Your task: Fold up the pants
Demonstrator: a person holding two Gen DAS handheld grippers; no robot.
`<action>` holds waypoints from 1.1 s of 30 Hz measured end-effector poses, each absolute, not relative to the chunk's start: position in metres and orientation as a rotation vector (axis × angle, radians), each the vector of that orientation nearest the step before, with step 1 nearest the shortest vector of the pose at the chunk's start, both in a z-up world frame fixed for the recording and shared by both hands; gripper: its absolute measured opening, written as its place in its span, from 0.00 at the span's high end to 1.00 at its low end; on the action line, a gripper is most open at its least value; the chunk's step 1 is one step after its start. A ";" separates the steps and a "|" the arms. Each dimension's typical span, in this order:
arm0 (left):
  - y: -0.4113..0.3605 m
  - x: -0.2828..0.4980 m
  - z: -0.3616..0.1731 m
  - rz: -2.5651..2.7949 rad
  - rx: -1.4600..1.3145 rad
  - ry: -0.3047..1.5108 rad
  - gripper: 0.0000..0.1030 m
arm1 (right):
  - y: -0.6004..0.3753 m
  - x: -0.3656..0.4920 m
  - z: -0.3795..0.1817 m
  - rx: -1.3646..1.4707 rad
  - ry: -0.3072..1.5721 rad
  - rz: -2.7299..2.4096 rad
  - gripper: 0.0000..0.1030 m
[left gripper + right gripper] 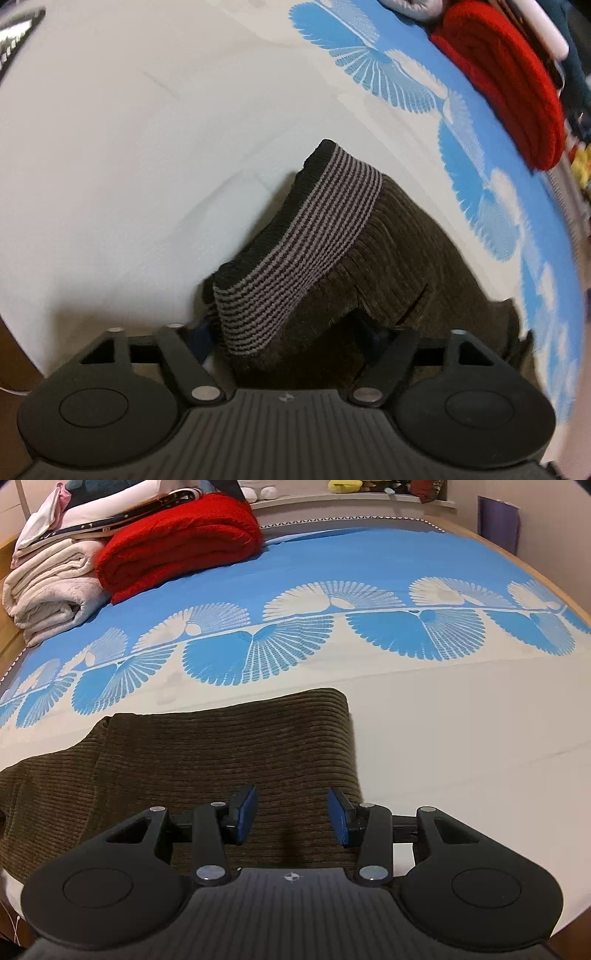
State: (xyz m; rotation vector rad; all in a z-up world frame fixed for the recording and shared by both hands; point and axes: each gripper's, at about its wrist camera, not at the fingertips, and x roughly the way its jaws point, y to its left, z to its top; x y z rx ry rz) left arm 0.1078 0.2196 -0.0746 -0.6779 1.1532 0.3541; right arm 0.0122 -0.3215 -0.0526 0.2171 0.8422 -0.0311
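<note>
Brown corduroy pants (207, 753) lie on a bed sheet (461, 738), partly folded. In the left wrist view the striped black-and-grey waistband (306, 236) is lifted off the sheet and the brown fabric (406, 258) hangs down to the right. My left gripper (291, 332) is shut on the waistband end; its fingers are mostly hidden by the cloth. My right gripper (291, 816) is open, its blue pads (247, 812) just above the near right edge of the pants, holding nothing.
The sheet is white near me and blue with a fan pattern (332, 627) further away. A folded red blanket (177, 542) and cream blankets (51, 587) are stacked at the far left of the bed. A wooden bed edge (546, 572) curves at right.
</note>
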 end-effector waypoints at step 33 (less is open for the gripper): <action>-0.296 0.091 0.013 -0.769 0.177 0.868 0.52 | -0.461 -0.047 -0.059 0.589 0.738 -0.141 0.55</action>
